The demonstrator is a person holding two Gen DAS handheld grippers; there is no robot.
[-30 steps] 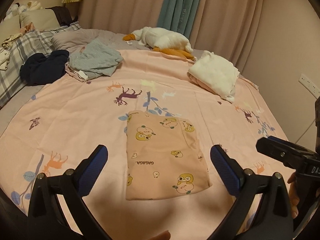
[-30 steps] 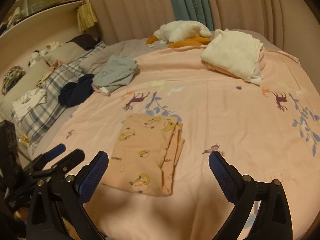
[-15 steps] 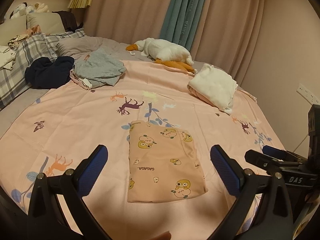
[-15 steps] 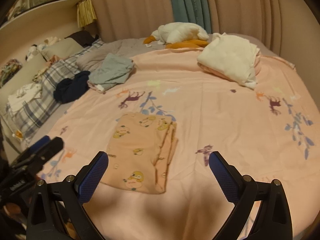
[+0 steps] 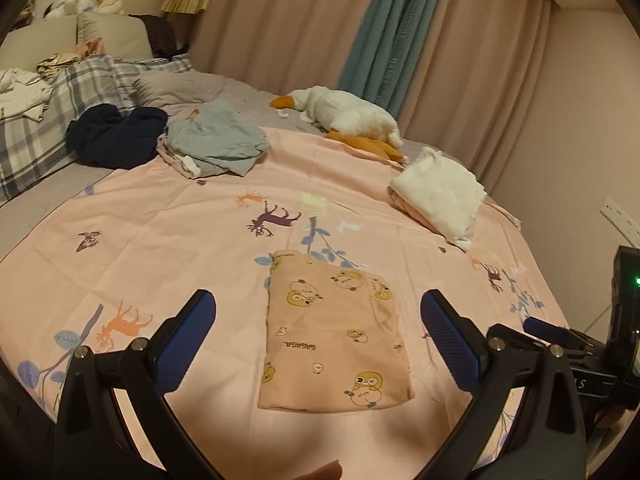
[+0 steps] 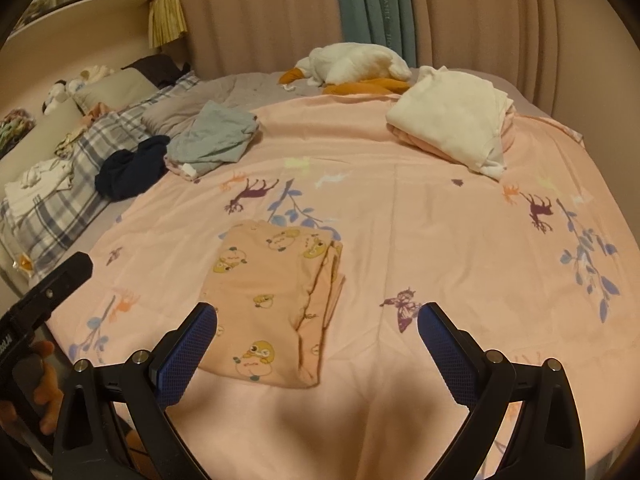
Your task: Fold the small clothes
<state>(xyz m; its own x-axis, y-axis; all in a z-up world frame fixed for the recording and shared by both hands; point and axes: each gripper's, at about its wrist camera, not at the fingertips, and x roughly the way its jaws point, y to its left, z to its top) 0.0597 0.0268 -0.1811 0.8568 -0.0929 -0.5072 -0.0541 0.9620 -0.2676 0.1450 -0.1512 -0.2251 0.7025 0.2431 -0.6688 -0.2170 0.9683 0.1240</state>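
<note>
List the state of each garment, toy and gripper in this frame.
Pink duck-print garment: folded flat on the sheet.
White garment: folded, stacked.
Grey-blue garment: loosely piled.
Navy garment: crumpled.
Goose plush: lying down.
Left gripper: open, empty.
Right gripper: open, empty.

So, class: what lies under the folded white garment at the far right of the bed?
Under the white garment a pink folded piece shows along its near edge, both resting on the pink sheet. How far the piece extends, or whether more lies beneath, is covered.
</note>
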